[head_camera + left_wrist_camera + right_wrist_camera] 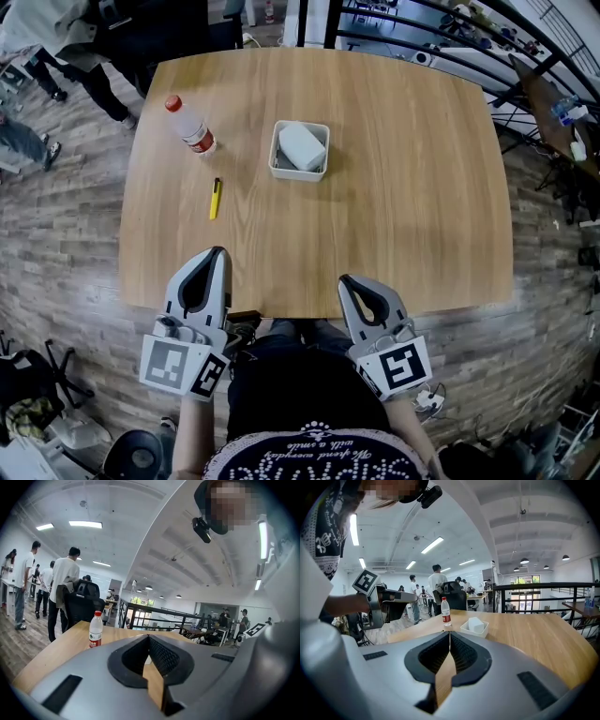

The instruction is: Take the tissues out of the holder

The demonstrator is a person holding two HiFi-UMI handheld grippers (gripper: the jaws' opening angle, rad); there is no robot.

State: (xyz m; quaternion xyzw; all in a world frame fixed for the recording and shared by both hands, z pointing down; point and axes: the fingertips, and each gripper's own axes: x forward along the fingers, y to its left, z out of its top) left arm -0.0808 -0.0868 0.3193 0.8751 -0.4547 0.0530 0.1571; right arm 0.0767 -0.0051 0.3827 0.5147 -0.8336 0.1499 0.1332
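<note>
Head view: the tissues (302, 145) sit in the holder (276, 152) mid-bench (422, 187), at 12 o'clock, well beyond the left gripper (220, 249) and right gripper (344, 278). Left gripper view: the clenched, empty jaws hide almost all of the holder. Right gripper view: the jaws are clenched on nothing, with the holder at 1 o'clock past them.

the tissues (301, 146) sit in the holder (277, 150) on the far half of the tabletop (394, 187); the bottle (191, 126) stands to its left, the pen (215, 199) lies nearer, before the bottle.
</note>
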